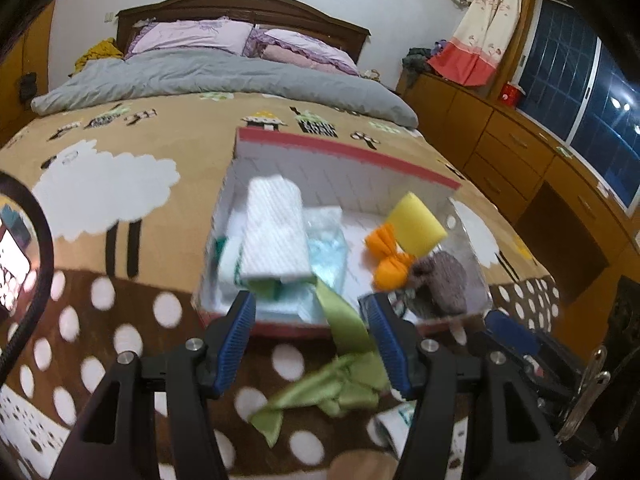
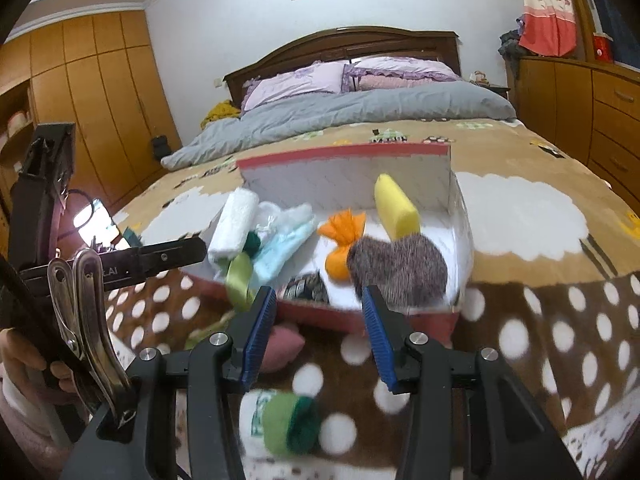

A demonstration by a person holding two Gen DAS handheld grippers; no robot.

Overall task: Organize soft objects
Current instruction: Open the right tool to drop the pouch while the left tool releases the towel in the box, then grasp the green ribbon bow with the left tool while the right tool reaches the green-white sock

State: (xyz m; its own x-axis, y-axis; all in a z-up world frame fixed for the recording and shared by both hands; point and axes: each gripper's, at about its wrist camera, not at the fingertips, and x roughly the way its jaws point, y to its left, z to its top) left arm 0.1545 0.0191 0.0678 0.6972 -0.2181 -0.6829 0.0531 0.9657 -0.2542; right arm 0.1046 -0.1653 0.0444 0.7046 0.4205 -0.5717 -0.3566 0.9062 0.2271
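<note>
A white box with a red rim [image 1: 360, 152] [image 2: 340, 158] lies on the bed. It holds a rolled white towel [image 1: 276, 232] [image 2: 234, 226], light blue cloths [image 1: 328, 252] [image 2: 280, 248], an orange pouch [image 1: 390, 256] [image 2: 340, 244], a yellow sponge [image 1: 416, 224] [image 2: 396, 208] and a grey fuzzy toy [image 1: 444, 280] [image 2: 400, 268]. A green ribbon [image 1: 340, 360] [image 2: 240, 276] trails over the near rim onto the blanket. My left gripper [image 1: 312, 340] is open just above the ribbon. My right gripper [image 2: 320, 336] is open and empty before the box, above a green-and-white roll [image 2: 284, 420].
The bed has a brown dotted sheep blanket [image 1: 100, 240] [image 2: 540, 320], a grey duvet [image 1: 200, 76] and pillows at the headboard. A pink cushion [image 2: 280, 346] lies by the box's near side. Wooden drawers [image 1: 520, 152] stand right; wardrobes [image 2: 92, 80] left.
</note>
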